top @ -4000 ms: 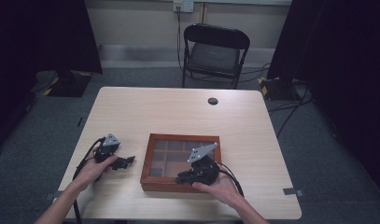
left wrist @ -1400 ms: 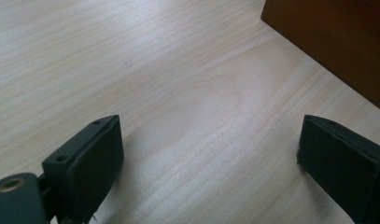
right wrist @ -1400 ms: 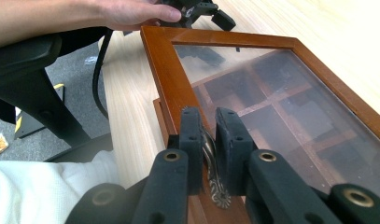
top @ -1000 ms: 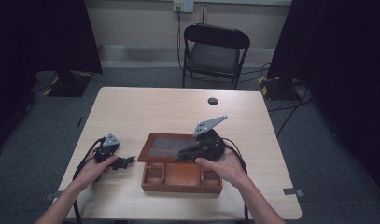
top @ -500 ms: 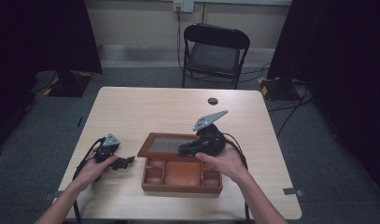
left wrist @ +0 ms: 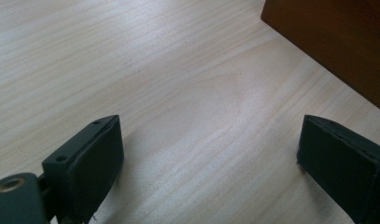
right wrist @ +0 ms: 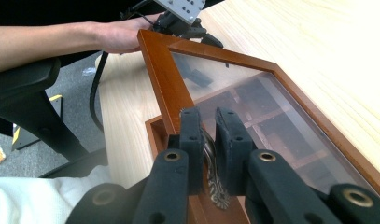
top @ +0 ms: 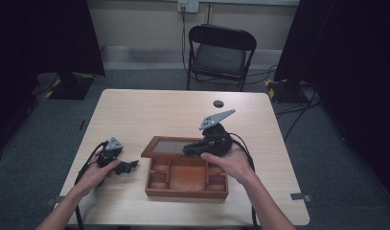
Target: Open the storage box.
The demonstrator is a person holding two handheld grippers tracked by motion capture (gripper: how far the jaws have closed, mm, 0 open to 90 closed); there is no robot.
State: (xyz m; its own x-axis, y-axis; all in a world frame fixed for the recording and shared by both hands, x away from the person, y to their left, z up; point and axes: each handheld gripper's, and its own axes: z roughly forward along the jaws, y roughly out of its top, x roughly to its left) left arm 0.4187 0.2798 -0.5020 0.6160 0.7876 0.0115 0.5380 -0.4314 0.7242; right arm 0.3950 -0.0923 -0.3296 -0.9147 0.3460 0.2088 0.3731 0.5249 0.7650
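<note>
Right tool (right wrist: 207,140) clamped on wooden box's (top: 185,189) glass lid (right wrist: 253,107) clasp (right wrist: 211,156), lid raised, left tool (left wrist: 211,163) gaped beside box on surface (top: 149,110), no readable writing.

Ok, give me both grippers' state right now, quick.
Left gripper: open, holding nothing, over the bare table.
Right gripper: shut on the metal handle of the wooden box's lid, lid raised.

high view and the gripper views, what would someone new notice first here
The reddish-brown wooden compartment box near the front edge of the pale wooden table stands out, its glass-paned lid raised partway. The right hand-held gripper is shut on the small ornate metal handle at the lid's front edge. The left hand-held gripper rests open on the table left of the box.
</note>
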